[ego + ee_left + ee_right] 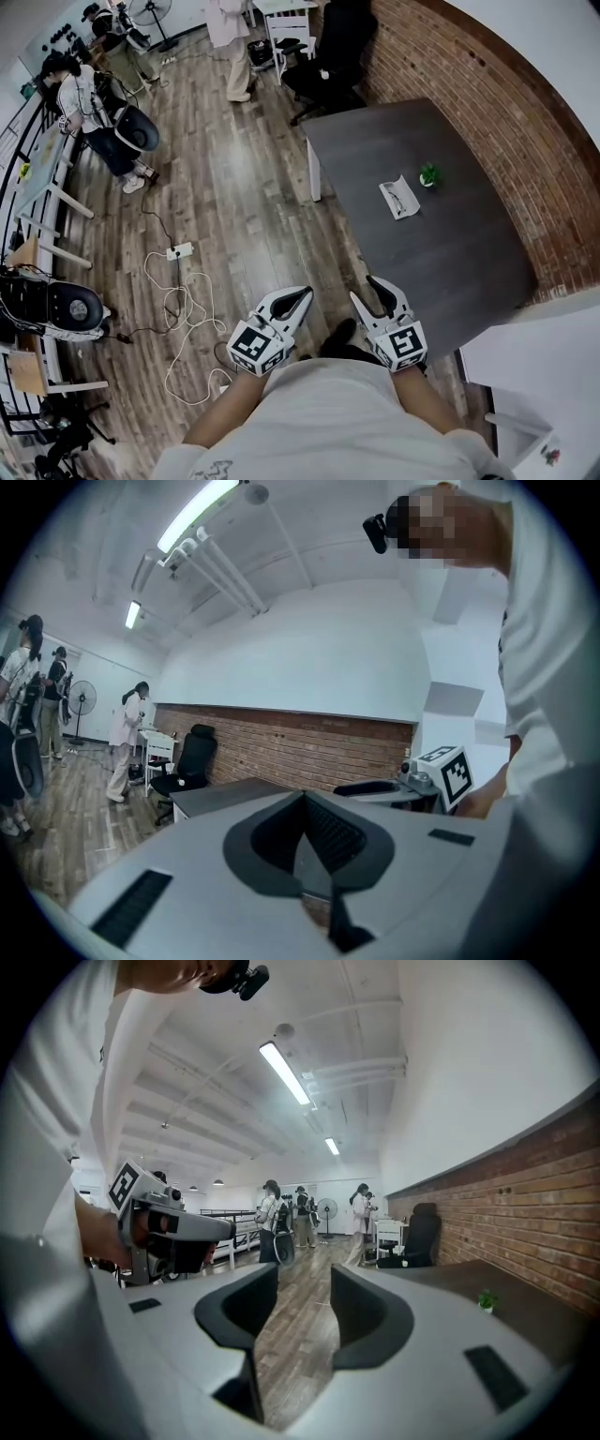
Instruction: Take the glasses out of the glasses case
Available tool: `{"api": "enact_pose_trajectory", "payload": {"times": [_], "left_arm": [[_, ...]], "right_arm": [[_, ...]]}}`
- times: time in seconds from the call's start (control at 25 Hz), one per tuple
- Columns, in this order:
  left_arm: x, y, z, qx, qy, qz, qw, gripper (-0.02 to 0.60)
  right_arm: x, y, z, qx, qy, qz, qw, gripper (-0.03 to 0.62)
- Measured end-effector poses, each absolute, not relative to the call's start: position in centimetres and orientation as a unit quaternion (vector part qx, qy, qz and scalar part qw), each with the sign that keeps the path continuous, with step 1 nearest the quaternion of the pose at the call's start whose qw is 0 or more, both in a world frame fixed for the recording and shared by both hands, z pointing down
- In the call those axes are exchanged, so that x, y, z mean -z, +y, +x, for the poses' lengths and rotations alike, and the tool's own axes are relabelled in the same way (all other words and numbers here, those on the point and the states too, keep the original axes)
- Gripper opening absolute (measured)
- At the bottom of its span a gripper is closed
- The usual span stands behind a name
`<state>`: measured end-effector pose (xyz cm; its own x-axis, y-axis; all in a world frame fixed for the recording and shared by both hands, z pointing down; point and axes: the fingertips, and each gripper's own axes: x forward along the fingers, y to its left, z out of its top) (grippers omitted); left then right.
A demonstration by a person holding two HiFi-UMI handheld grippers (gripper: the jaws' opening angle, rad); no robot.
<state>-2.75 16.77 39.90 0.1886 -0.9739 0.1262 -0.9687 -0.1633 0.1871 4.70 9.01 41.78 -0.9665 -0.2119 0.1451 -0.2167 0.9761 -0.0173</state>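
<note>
A pale glasses case [400, 197] lies open on the dark grey table [450, 272], with a thin dark shape inside it that is too small to make out. Both grippers hang close to my body over the wooden floor, well short of the case. My left gripper [302, 295] [305, 803] has its jaws closed together with nothing between them. To its right, my right gripper [364, 289] [305, 1288] stands open and empty by the table's near corner. The case does not show in either gripper view.
A small green plant [428, 175] [486, 1299] stands just right of the case. A brick wall [487, 103] runs behind the table. A black office chair [328, 47] sits at its far end. Cables and a power strip [178, 251] lie on the floor at left. People stand further back.
</note>
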Motion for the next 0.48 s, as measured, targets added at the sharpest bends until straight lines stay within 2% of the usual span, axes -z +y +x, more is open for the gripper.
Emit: {"api": "enact_pose_trajectory", "payload": {"times": [0.48], "left_arm": [[-39.6,1.0,-1.4,-0.017,-0.586,0.805,0.096,0.011]], "right_arm": [[-42.2,-5.2,6.9,-0.036,-0.983,0.167,0.062,0.184]]}}
